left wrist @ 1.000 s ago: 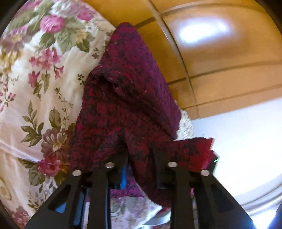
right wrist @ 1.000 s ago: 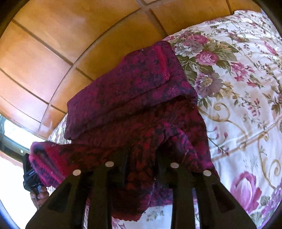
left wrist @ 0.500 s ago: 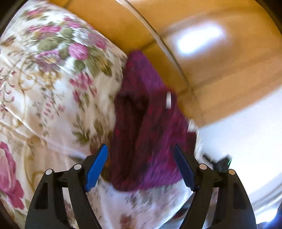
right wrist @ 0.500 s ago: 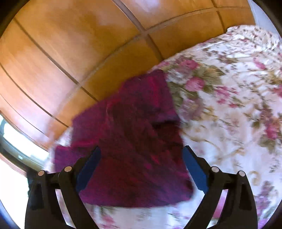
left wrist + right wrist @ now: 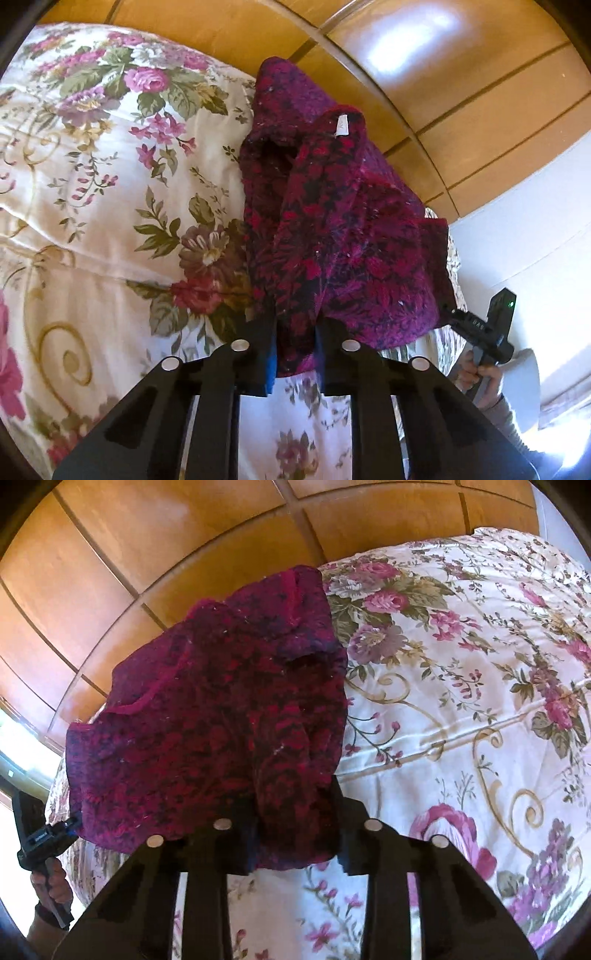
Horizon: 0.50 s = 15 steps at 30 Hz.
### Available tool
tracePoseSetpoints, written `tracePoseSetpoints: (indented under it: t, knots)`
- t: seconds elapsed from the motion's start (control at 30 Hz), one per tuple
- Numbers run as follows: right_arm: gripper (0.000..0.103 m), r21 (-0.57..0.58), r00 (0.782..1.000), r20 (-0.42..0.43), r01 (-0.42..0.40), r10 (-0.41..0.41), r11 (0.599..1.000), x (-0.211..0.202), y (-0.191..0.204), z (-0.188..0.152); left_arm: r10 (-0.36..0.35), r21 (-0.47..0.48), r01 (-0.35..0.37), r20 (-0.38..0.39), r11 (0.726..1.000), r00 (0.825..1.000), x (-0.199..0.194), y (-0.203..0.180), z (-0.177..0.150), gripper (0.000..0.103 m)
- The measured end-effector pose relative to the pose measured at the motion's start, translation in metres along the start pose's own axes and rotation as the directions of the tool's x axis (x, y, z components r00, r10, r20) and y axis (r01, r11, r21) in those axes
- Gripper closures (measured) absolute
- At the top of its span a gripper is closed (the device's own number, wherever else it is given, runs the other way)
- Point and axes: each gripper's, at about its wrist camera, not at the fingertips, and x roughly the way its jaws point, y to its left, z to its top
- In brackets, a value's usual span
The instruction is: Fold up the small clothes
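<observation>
On the bed, over a floral bedspread [image 5: 110,206], lies a small magenta-and-black knit garment [image 5: 332,229], bunched and partly folded near the edge beside the wooden panelled wall [image 5: 480,92]. A white label [image 5: 341,125] shows on its upper fold.

In the left wrist view the left gripper [image 5: 295,343] points down at a slant onto the garment's near edge. Its jaws have just been closing and now stand narrow, with a fold of the knit pinched between the blue-padded fingers [image 5: 271,363]. At the right of that view the person's right hand [image 5: 480,373] wraps the handle of the other tool, a grey sleeve cuff trailing below it.

In the right wrist view the right gripper [image 5: 295,834] tilts more steeply down at the garment's [image 5: 221,720] other near corner. Its jaws have also just been closing and clamp a thicker wad of cloth that hangs between them. The left hand [image 5: 50,882] appears at the lower left edge, fist around its black handle, beside the bedspread's [image 5: 461,701] edge.
</observation>
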Motion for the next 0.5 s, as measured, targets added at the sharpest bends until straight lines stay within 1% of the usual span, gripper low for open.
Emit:
tracePoseSetpoints:
  t: [0.13,0.23,0.37,0.5]
  knots:
    - [0.078,0.014,0.999,0.015,-0.029,0.028,0.999,-0.016,0.007,-0.010,-0.017,0.002,0.017,0.001,1.000,1.000,-0.010,-0.003,-0.010,0.092]
    - [0.078,0.011,0.999,0.002,-0.049,0.049,0.999,-0.029,0.013,-0.027,-0.014,0.001,0.014,0.002,1.000,1.000,-0.024,-0.005,-0.022,0.092]
    - [0.078,0.026,0.997,-0.040,-0.072,0.073,0.997,-0.049,0.012,-0.060,-0.022,-0.006,0.022,-0.031,1.000,0.999,-0.051,-0.006,-0.050,0.092]
    - [0.078,0.042,0.991,-0.112,-0.065,0.070,0.997,-0.069,0.006,-0.097,-0.021,-0.006,0.020,-0.085,1.000,0.996,-0.075,-0.010,-0.087,0.092]
